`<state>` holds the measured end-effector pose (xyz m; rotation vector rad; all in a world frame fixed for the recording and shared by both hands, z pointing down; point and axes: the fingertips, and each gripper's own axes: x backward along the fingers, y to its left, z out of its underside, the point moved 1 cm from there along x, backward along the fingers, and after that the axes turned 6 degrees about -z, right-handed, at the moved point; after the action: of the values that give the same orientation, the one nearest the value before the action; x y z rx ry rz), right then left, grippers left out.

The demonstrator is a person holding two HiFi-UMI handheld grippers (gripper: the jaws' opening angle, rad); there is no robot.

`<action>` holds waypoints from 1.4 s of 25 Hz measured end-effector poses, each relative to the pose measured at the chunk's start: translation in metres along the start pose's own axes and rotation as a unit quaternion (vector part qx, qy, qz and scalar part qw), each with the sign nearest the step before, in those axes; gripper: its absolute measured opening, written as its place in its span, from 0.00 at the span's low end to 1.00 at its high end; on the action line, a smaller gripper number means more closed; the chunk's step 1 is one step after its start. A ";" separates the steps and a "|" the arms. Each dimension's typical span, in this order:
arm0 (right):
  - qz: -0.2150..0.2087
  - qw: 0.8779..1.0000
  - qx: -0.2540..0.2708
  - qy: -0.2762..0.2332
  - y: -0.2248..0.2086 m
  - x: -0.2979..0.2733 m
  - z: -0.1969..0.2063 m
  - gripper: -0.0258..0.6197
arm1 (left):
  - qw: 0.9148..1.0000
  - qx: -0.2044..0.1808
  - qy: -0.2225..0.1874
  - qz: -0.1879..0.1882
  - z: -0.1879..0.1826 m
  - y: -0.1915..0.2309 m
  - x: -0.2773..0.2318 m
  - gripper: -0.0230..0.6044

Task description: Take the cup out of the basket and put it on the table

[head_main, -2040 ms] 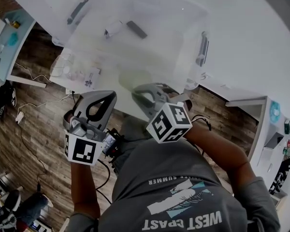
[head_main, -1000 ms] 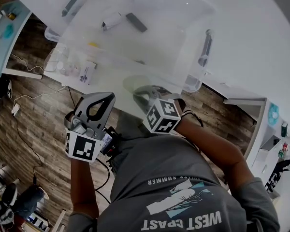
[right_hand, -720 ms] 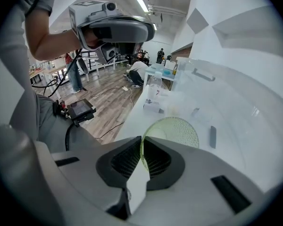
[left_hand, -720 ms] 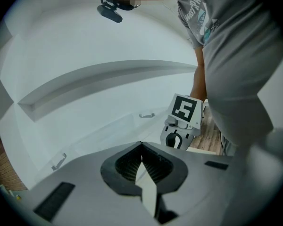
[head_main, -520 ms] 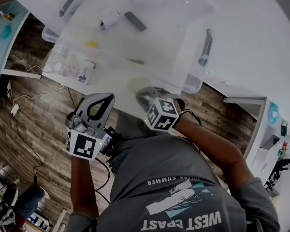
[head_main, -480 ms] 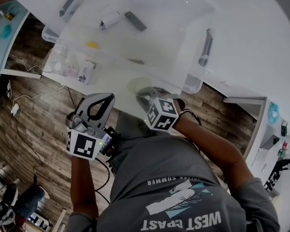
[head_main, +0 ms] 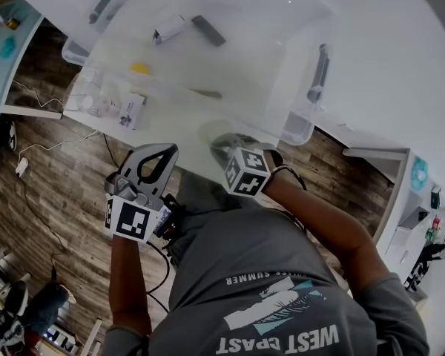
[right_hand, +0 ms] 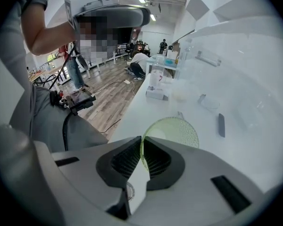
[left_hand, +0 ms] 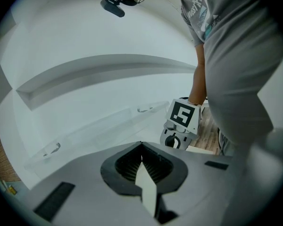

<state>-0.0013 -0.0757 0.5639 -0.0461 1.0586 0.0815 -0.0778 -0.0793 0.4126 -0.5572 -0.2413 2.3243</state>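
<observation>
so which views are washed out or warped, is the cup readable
Head view: glaring white table, clear plastic basket nearly vanishes, fisheye bends edges. Right gripper view: pale green see-through cup sharp in the right tool, corners vignetted. Left gripper view: flat white.

I see 1 cup [right_hand: 172, 132]: pale green, translucent, finely dotted, showing as a round disc at the lower center of the right gripper view. My right gripper [right_hand: 141, 145] pinches its rim. In the head view the cup sits mid-frame, outside the clear basket [head_main: 282, 87], at the near edge of the white table [head_main: 386, 65].
</observation>
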 end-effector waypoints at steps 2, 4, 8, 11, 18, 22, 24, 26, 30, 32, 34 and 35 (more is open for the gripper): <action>-0.003 1.000 -0.001 0.007 -0.001 -0.005 0.003 0.08 | 1.000 0.002 0.002 0.003 0.004 0.000 -0.002 0.05; -0.008 1.000 -0.004 0.013 -0.001 -0.011 0.007 0.08 | 1.000 0.005 0.003 0.007 0.007 -0.001 -0.005 0.05; -0.020 0.999 -0.005 0.030 0.000 -0.020 0.017 0.08 | 1.000 0.010 0.005 0.012 0.010 -0.002 -0.010 0.05; -0.026 0.999 -0.009 0.041 0.000 -0.025 0.023 0.08 | 1.000 0.014 0.007 0.016 0.013 -0.002 -0.013 0.05; -0.040 0.997 -0.017 0.060 -0.002 -0.035 0.032 0.08 | 0.999 0.009 0.015 0.032 0.019 0.000 -0.022 0.05; -0.041 0.997 -0.016 0.065 -0.008 -0.037 0.031 0.08 | 0.999 0.023 0.014 0.034 0.023 0.000 -0.029 0.05; -0.042 0.997 -0.017 0.065 -0.010 -0.036 0.030 0.08 | 0.999 0.024 0.015 0.040 0.024 -0.001 -0.033 0.05; -0.041 0.997 -0.018 0.064 -0.012 -0.036 0.029 0.08 | 0.999 0.025 0.015 0.045 0.025 -0.001 -0.037 0.05; -0.034 0.998 -0.025 0.056 -0.019 -0.035 0.029 0.09 | 0.998 0.028 0.018 0.057 0.027 -0.003 -0.047 0.05; -0.033 0.998 -0.031 0.051 -0.020 -0.035 0.030 0.09 | 0.997 0.030 0.020 0.067 0.027 -0.005 -0.052 0.05; -0.034 0.998 -0.036 0.046 -0.021 -0.034 0.030 0.09 | 0.996 0.030 0.020 0.078 0.028 -0.008 -0.058 0.05; -0.034 0.998 -0.038 0.044 -0.021 -0.033 0.031 0.09 | 0.996 0.030 0.021 0.083 0.027 -0.010 -0.061 0.05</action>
<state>0.0111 -0.0958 0.6079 -0.1557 1.1417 0.0585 -0.0446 -0.1148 0.4600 -0.6155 -0.1094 2.4689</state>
